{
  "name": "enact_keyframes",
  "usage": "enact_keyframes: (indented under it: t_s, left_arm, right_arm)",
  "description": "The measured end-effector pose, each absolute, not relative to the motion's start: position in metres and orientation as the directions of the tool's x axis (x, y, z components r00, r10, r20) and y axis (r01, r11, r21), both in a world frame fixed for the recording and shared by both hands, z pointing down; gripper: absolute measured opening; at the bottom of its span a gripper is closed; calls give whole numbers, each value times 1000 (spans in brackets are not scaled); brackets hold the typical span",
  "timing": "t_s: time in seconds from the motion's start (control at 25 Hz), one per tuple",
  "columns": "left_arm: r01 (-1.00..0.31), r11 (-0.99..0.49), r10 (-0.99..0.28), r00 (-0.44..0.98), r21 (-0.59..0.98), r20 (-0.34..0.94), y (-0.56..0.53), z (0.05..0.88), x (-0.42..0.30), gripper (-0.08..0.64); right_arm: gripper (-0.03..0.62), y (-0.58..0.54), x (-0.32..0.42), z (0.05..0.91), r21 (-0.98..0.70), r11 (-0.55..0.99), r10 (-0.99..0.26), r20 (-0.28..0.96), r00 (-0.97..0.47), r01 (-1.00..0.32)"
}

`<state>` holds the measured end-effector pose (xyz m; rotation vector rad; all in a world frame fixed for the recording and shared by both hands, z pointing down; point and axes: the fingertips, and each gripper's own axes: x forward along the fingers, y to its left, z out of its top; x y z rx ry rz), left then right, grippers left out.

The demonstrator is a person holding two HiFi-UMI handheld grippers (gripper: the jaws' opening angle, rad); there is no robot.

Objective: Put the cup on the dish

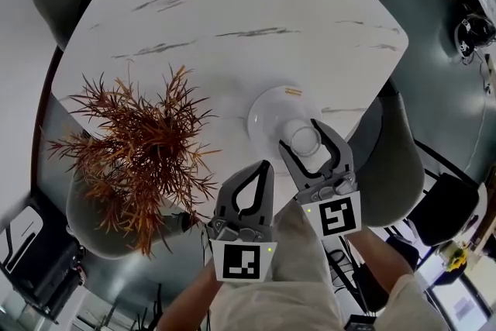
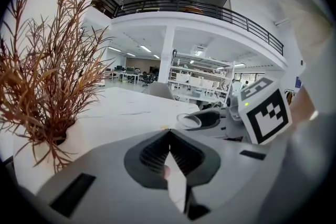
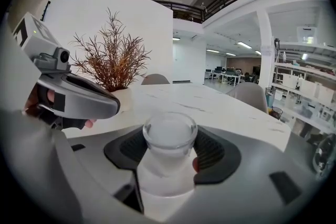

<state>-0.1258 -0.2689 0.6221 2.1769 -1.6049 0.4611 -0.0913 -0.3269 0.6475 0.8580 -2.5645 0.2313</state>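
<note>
A small clear glass cup (image 1: 304, 139) is held between the jaws of my right gripper (image 1: 302, 136), which is shut on it. The cup hangs over the near edge of a white round dish (image 1: 271, 111) on the marble table (image 1: 232, 12); I cannot tell whether it touches the dish. In the right gripper view the cup (image 3: 169, 131) stands upright between the dark pads (image 3: 212, 148). My left gripper (image 1: 266, 165) is shut and empty, just left of the right one, near the table's front edge. Its jaws (image 2: 169, 134) meet with nothing between them.
A dried reddish-brown plant (image 1: 139, 143) in a white pot stands at the table's near left, close to the left gripper. Grey chairs (image 1: 403, 167) ring the table. The dish (image 2: 192, 120) shows low in the left gripper view, with the right gripper (image 2: 226, 118) beside it.
</note>
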Motion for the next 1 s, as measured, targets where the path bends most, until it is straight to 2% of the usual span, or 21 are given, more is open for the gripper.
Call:
enact_keyframes:
  t_s: [0.36, 0.68, 1.0]
  left_arm:
    - [-961, -245, -833, 275, 126, 480, -268, 628, -127, 6]
    - [-962, -245, -835, 274, 123, 477, -267, 622, -128, 6]
    - [-961, -244, -833, 275, 127, 480, -267, 621, -129, 7]
  right_arm:
    - [270, -333, -100, 650, 32, 810, -536, 446, -717, -586]
    - [272, -340, -104, 651, -17, 793, -549, 415, -726, -609]
    - [272, -337, -102, 657, 13, 822, -512, 455, -729, -569]
